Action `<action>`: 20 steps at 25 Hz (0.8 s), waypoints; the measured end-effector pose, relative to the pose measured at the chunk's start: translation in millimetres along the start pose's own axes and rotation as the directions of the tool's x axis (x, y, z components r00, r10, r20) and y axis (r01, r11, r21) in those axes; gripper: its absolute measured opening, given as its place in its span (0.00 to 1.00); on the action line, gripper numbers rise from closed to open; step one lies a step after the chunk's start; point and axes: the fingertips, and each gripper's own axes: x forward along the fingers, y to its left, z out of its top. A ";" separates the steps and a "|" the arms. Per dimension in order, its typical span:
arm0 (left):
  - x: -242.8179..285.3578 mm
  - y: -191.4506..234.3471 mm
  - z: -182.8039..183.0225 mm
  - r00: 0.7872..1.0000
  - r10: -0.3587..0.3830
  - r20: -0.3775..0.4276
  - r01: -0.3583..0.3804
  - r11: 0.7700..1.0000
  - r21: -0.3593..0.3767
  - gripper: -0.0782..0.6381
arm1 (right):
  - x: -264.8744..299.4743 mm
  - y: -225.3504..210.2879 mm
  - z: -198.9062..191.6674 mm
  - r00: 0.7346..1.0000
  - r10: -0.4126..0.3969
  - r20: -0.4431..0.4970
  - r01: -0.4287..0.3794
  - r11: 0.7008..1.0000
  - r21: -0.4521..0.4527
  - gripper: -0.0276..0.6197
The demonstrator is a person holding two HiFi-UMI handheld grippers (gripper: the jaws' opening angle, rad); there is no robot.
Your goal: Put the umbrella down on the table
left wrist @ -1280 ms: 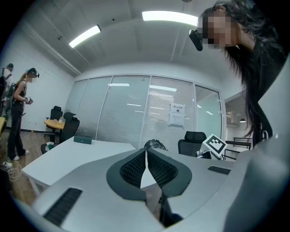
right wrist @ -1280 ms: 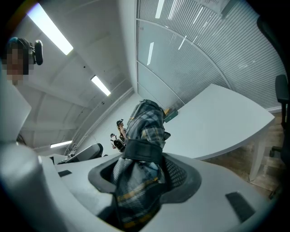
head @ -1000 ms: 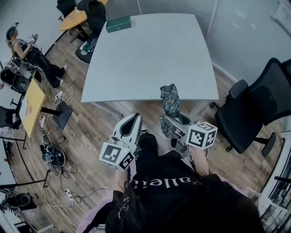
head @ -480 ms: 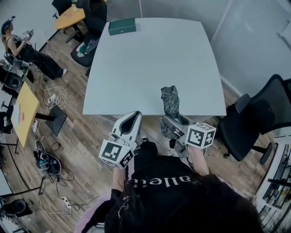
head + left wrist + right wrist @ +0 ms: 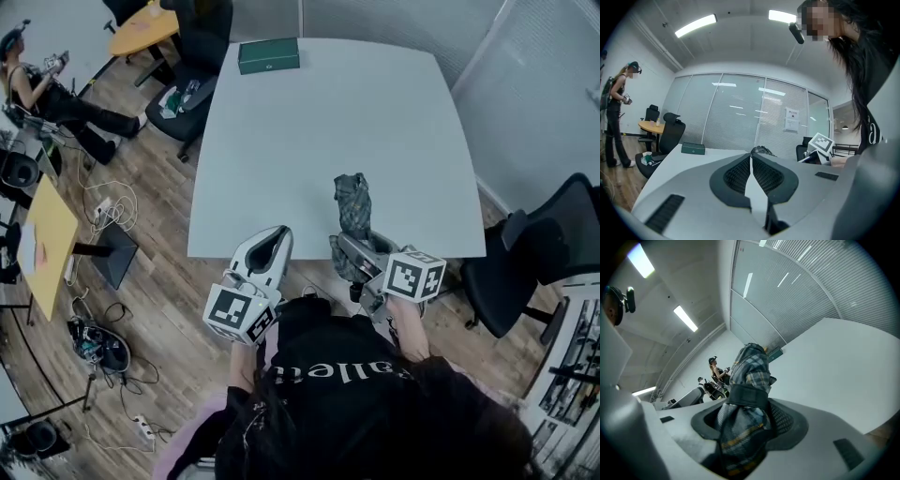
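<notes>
Both hands are held out in front of the person's chest, and the grippers lie side by side, pointing at the white table [image 5: 309, 131]. The left gripper [image 5: 277, 234] reaches the table's near edge with its jaws pressed together and nothing between them. The right gripper [image 5: 359, 246] is clamped around the lower part of the folded plaid umbrella [image 5: 353, 199]. The umbrella's strapped body juts forward past the jaws, over the table's near edge. Whether it touches the tabletop cannot be told.

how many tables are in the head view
3. The big white table in the middle, a wooden table beyond its far left corner, and a yellow table at the left edge. Others may be out of frame.
</notes>
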 end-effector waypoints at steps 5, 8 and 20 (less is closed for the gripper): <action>6.2 17.9 -0.3 1.000 -0.025 -0.005 0.025 0.999 -0.022 0.14 | 17.7 -0.4 5.1 0.999 -0.043 -0.026 0.042 0.999 -0.017 0.40; 6.3 23.3 -2.1 1.000 -0.025 -0.006 0.024 0.999 -0.042 0.14 | 24.7 -1.8 7.1 0.997 -0.061 -0.050 0.059 0.998 -0.037 0.40; 9.1 38.9 -7.5 0.997 0.080 -0.010 -0.080 0.994 -0.076 0.14 | 72.4 -33.8 43.7 0.985 -0.059 -0.163 0.029 0.983 -0.182 0.40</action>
